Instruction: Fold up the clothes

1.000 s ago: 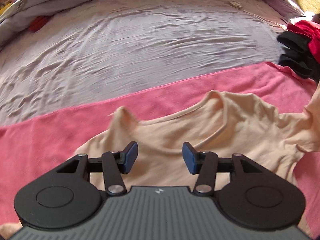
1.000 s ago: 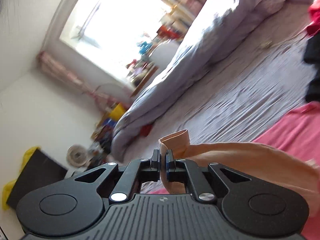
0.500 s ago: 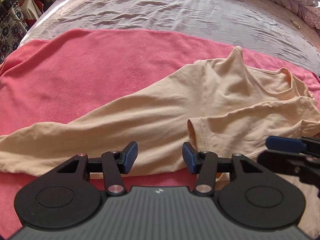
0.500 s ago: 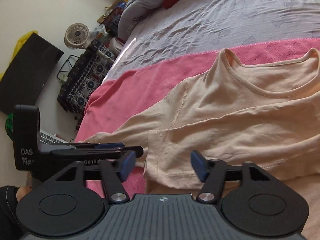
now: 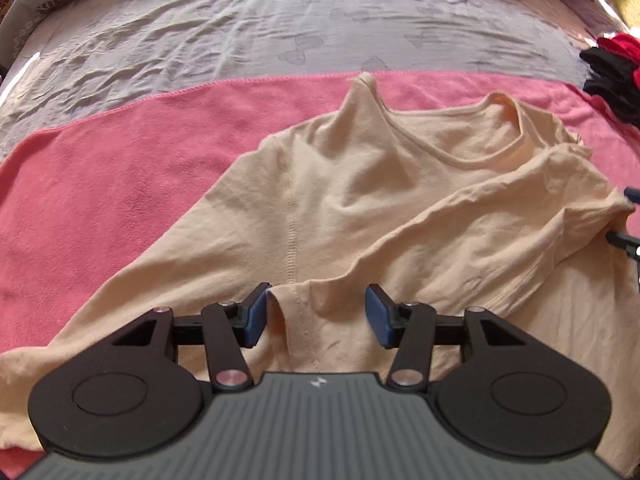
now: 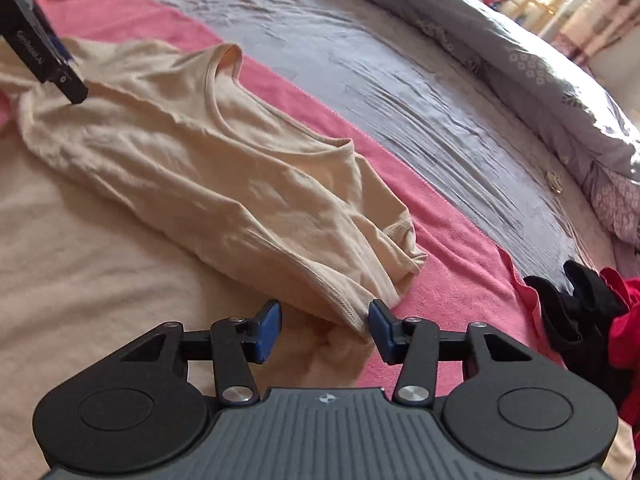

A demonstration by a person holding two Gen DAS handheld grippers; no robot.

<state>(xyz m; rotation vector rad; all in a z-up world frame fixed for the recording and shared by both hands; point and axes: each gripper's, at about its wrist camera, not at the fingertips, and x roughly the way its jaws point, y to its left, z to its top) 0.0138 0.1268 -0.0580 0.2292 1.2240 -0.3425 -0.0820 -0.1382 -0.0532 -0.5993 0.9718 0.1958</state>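
Bedroom, pink towel [image 5: 120,184] covering the bed: beige top [image 5: 360,200] lying across the towel, one sleeve folded in; left gripper [image 5: 316,316] gaping, right gripper [image 6: 325,328] closing around the cuff, unclamped; advisable: pinching hems, smoothing creases

The shirt [image 5: 360,200] runs off the bottom and left edges of the left wrist view, its hem hidden under the left gripper [image 5: 316,316]. Only a sliver of the right gripper [image 5: 628,236] shows at that view's right edge. The pile of black and red clothes [image 6: 592,320] is cut off at the right. A small object [image 6: 554,181] on the bed sheet [image 6: 400,80] is too small to tell.
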